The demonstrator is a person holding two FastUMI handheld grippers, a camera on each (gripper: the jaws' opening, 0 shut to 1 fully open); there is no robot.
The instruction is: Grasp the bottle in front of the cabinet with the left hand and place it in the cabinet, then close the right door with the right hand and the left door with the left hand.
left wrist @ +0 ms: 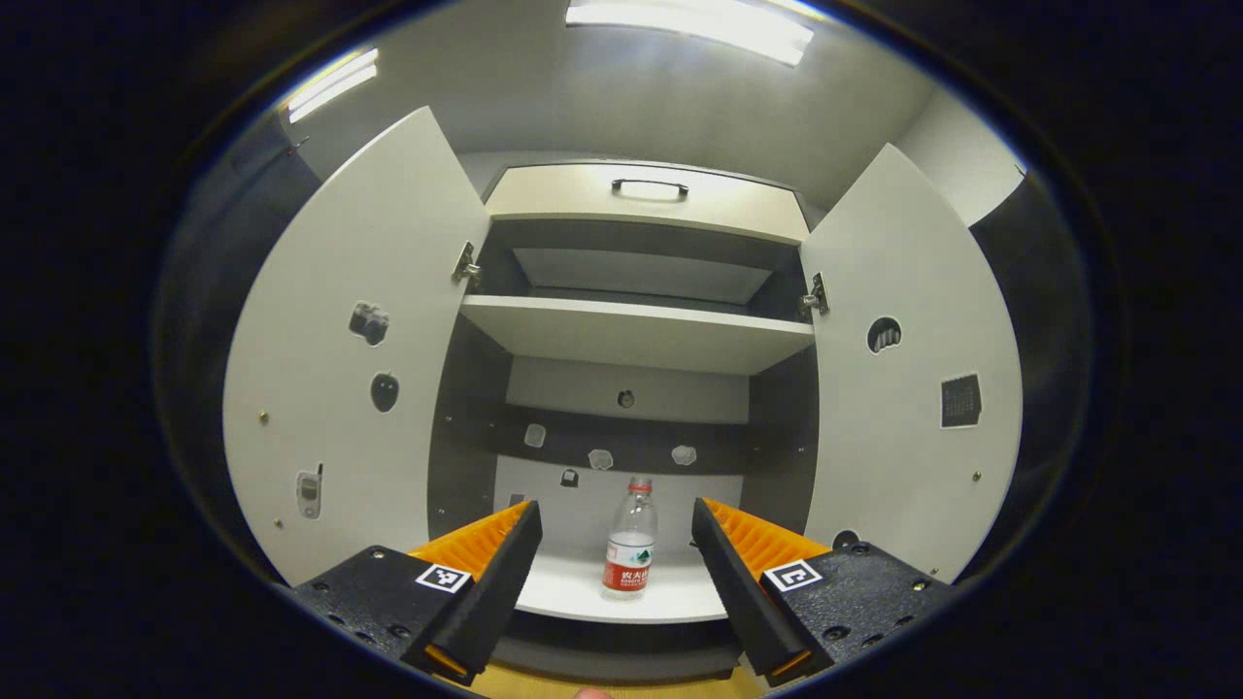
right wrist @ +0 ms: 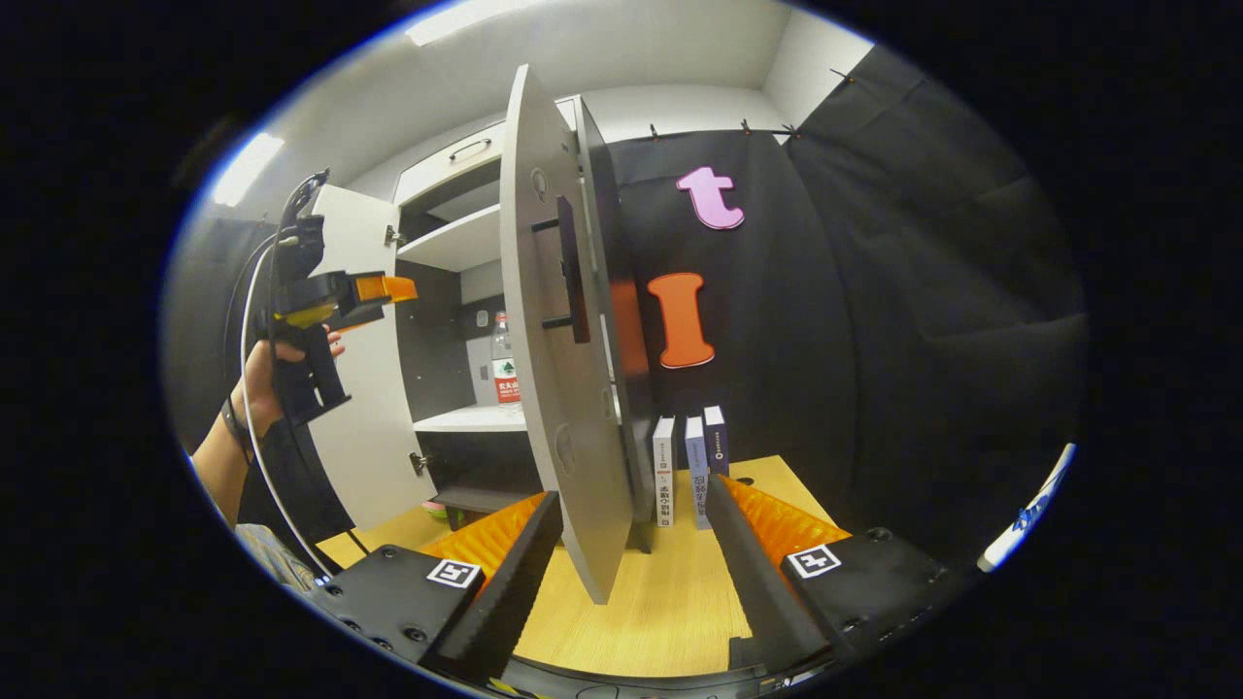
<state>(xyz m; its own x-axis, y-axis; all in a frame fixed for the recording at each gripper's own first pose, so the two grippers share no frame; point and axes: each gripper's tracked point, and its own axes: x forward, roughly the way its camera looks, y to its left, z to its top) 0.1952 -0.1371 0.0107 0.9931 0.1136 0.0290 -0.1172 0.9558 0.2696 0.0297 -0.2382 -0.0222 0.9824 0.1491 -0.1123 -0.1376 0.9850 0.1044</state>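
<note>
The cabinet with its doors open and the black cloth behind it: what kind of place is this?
Probably a staged recording booth, not a real home. A white cabinet stands on a wooden table with a bottle on its lower shelf, black cloth hangs behind, and a hand holds a gripper.

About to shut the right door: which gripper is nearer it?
Right. The right gripper straddles the right door edge, fingers open; the left gripper hangs back, facing the cabinet.

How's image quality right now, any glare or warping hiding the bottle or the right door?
Left gripper view: bottle sharp, evenly lit; ceiling lights blown out, doors bowed by fisheye. Right gripper view: right door seen edge-on, curved, its outer face shaded; bottle small, partly behind it.
</note>
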